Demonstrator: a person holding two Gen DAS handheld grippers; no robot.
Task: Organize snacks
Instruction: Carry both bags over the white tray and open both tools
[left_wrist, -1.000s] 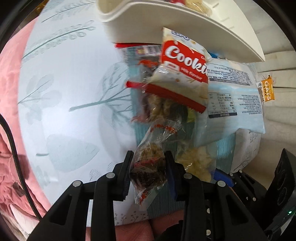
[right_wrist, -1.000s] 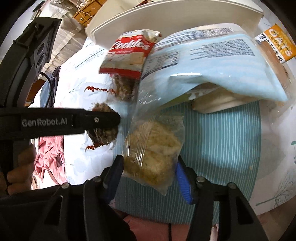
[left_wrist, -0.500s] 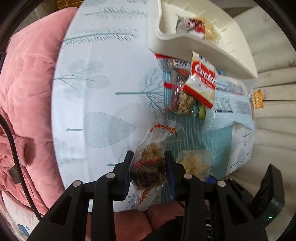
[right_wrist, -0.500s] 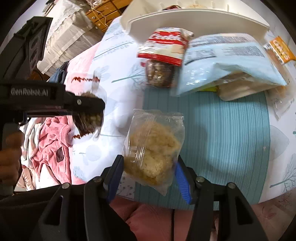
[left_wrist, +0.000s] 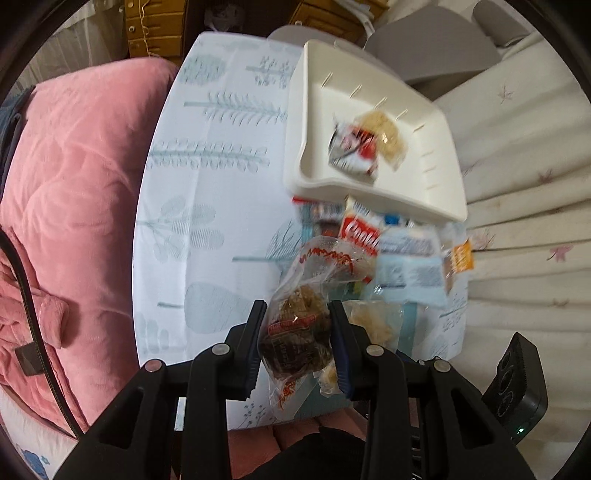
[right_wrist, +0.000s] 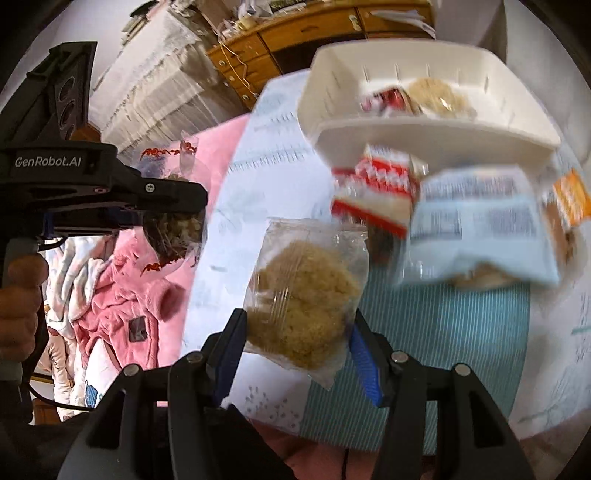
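Both grippers seen lifted higher above table (left_wrist: 207, 177) vs. earlier frame. Left gripper (left_wrist: 297, 341) clamped on dark snack bag (left_wrist: 295, 332); right gripper (right_wrist: 297, 341) clamped on pale snack bag (right_wrist: 303, 291). White tray (left_wrist: 436, 192) beyond, w/ two snacks inside.

Two black handheld grippers, each showing paired fingers and silver screw heads.

The left gripper (left_wrist: 297, 343) is showing matte black plastic fingers with blue pads (left_wrist: 340, 354) on their inner faces and round silver screws along the linkage arms; seen side-on from the right wrist camera, its body is bearing white "GenRobot.AI" lettering, a small pink-ringed screw and a black housing with round recesses. A hand (right_wrist: 18, 295) is wrapping its grey handle, with a thin black cable trailing below. The right gripper (right_wrist: 295, 343) is displaying the same black build, bright blue pads (right_wrist: 364, 365) and silver screws.
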